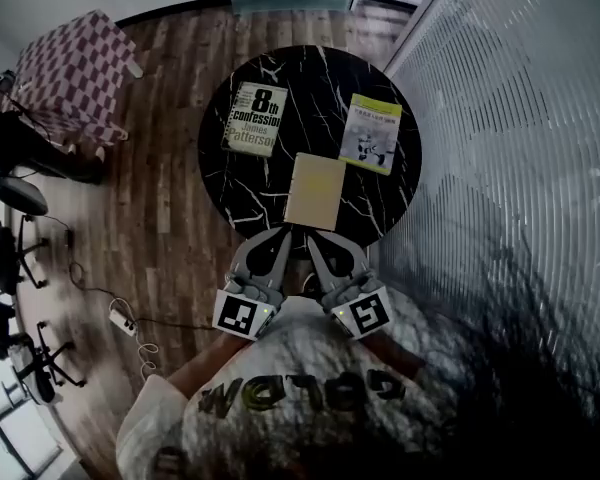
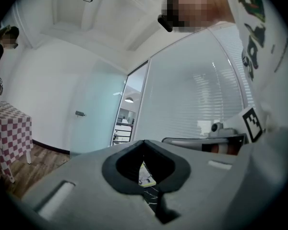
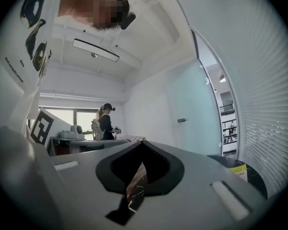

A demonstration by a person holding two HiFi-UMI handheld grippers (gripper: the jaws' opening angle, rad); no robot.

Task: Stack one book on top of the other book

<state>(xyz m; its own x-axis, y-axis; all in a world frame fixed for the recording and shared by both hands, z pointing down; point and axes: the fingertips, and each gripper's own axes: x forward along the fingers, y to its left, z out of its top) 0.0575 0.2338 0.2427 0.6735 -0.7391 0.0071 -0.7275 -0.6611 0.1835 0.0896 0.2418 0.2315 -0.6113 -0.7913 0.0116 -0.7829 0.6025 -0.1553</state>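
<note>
The left gripper (image 1: 279, 238) and right gripper (image 1: 316, 240) hover side by side at the near rim of the round black marble desk (image 1: 310, 78). Each gripper view shows its jaws together and empty. Only the head view shows all 3 books: a plain tan book (image 1: 315, 192) lies nearest, a white-and-yellow paperback (image 1: 254, 119) far left, and a yellow-green booklet (image 1: 371, 133) by the right edge, with bare marble between them.

surface (image 1: 310, 88): upper centre of frame
left book (image 1: 253, 119): on its left part
right book (image 1: 371, 133): on its right part
third book (image 1: 315, 191): below, between them
</note>
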